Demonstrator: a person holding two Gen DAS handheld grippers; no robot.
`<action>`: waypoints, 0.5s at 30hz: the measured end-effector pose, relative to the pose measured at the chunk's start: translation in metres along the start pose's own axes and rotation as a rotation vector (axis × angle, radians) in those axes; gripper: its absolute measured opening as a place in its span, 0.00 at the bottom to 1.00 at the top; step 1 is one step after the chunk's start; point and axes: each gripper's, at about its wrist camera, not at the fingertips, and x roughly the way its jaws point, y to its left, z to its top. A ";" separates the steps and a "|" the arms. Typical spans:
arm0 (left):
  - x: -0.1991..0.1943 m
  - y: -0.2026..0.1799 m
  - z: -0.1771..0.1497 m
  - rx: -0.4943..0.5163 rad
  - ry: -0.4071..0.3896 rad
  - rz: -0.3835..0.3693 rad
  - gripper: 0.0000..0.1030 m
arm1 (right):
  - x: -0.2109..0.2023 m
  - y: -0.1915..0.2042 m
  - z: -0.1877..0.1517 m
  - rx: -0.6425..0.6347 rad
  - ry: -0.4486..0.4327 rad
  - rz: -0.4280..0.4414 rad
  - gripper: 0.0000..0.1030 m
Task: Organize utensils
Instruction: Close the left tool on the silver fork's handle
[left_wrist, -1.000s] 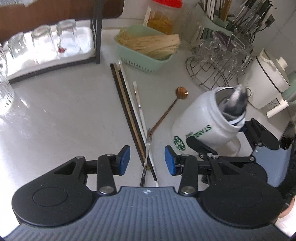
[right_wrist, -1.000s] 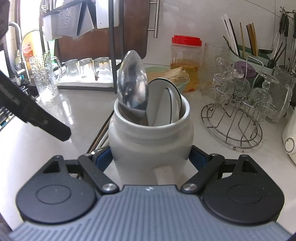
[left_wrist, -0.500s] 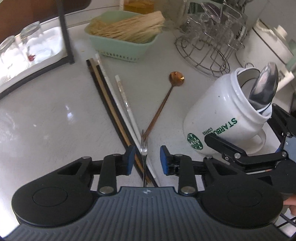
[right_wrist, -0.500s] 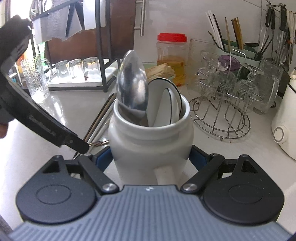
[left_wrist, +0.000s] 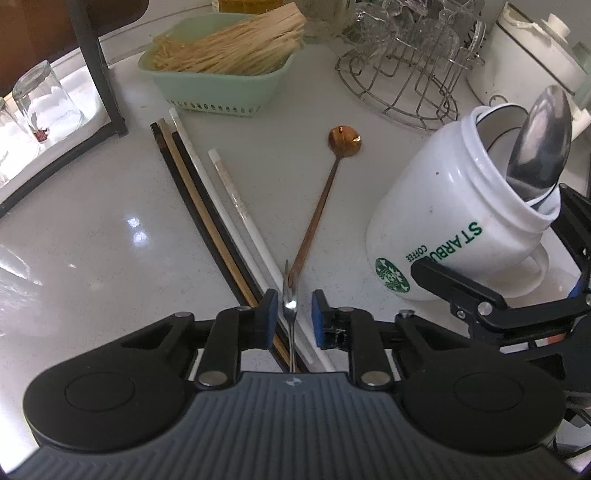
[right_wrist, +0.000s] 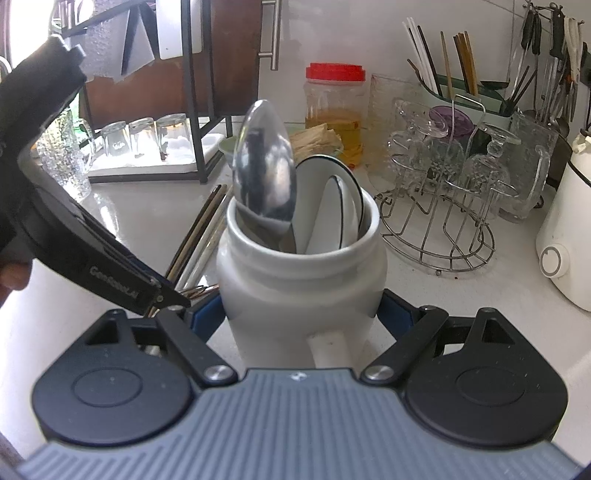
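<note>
Glossy white table (left_wrist: 92, 236) catching daylight glare; white wall (right_wrist: 369, 33) behind, brown cabinet door (right_wrist: 236, 74) with steel handle (right_wrist: 274, 35).

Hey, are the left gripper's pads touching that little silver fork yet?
Apart. The left wrist view shows the fork centred in the closing left gripper, with a gap at each pad.

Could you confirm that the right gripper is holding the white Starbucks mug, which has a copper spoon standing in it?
Not quite: the spoon standing in the white Starbucks mug is a large silver spoon, as the right wrist view shows. The copper spoon lies on the counter. The right gripper does hold the mug.
</note>
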 end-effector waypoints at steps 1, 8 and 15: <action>0.001 0.000 0.000 -0.001 0.004 0.006 0.14 | 0.000 0.000 0.000 0.000 0.000 -0.001 0.88; -0.002 0.003 0.001 -0.005 0.006 0.038 0.09 | 0.000 0.001 -0.002 0.003 -0.008 -0.008 0.88; -0.011 0.004 0.000 -0.014 0.001 0.044 0.09 | -0.001 0.002 -0.003 0.010 -0.014 -0.016 0.88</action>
